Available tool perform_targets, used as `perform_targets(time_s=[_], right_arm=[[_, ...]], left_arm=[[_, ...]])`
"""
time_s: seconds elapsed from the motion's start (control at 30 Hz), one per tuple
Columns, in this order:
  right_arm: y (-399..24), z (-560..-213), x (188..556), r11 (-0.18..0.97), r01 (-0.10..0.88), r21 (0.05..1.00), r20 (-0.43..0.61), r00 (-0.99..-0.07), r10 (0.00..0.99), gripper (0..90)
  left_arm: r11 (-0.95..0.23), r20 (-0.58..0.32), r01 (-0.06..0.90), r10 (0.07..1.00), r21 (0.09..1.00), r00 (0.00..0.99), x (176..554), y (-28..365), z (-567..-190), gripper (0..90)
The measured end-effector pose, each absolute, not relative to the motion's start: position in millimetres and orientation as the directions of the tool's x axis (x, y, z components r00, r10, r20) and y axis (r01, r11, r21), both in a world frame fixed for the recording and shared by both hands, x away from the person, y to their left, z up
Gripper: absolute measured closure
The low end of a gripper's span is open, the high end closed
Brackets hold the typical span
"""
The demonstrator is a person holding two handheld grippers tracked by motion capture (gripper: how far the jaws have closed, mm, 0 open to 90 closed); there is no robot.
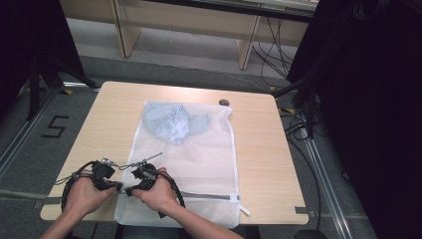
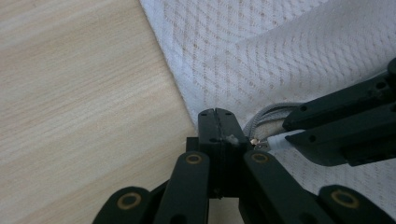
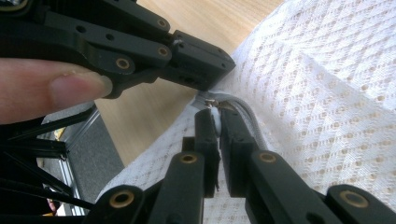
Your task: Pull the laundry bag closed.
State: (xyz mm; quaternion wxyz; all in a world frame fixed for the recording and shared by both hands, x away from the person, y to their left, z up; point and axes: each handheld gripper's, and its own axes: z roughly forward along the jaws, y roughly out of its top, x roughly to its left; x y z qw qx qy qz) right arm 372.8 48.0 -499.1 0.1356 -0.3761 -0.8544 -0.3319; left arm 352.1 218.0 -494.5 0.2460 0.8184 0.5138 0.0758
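Observation:
A white mesh laundry bag [image 1: 199, 159] lies flat on the wooden table [image 1: 94, 129], with a blue garment [image 1: 174, 122] inside its far end. Its zipper [image 1: 209, 195] runs along the near edge. Both grippers meet at the bag's near left corner. My left gripper [image 1: 118, 186] [image 2: 218, 122] is shut on the bag's corner edge [image 2: 205, 112]. Coming from the right, my right gripper [image 1: 130, 190] [image 3: 216, 119] is shut on the white zipper pull [image 3: 215, 122] at the zipper's left end. In the right gripper view the left gripper [image 3: 201, 63] sits just above, a person's thumb [image 3: 51, 91] beside it.
A small dark round object [image 1: 224, 102] lies at the table's far edge. A white tab [image 1: 244, 209] hangs at the zipper's right end. Wooden shelving [image 1: 199, 25] stands beyond the table, and cables [image 1: 298, 124] run on the floor at the right.

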Motion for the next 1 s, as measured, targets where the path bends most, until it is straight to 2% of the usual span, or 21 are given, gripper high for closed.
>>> perform_targets(time_s=[0.03, 0.1, 0.27, 0.57, 1.0], right_arm=[[45.6, -500.0, 374.3, 0.523, 0.713, 0.468, 0.449, -0.701, 0.554, 86.9], [48.0, -498.1, 371.9, 0.496, 0.73, 0.47, 0.478, -0.683, 0.552, 87.0], [45.4, -495.9, 370.5, 0.519, 0.694, 0.5, 0.427, -0.718, 0.549, 87.0], [41.7, -493.3, 370.6, 0.516, 0.705, 0.487, 0.452, -0.708, 0.542, 86.9], [41.5, -492.6, 369.3, 0.523, 0.685, 0.507, 0.415, -0.726, 0.548, 87.0]], left_arm=[[-0.352, -0.132, 0.803, 0.876, 0.481, 0.463, 352.3, 218.2, -494.6, 89.9], [-0.369, -0.129, 0.804, 0.871, 0.467, 0.474, 352.5, 220.2, -493.4, 89.9], [-0.372, -0.136, 0.807, 0.868, 0.459, 0.477, 353.1, 220.7, -493.0, 89.9], [-0.358, -0.135, 0.804, 0.873, 0.476, 0.469, 352.6, 220.0, -494.2, 89.9], [-0.362, -0.143, 0.812, 0.871, 0.458, 0.47, 353.2, 221.2, -493.1, 89.9]])
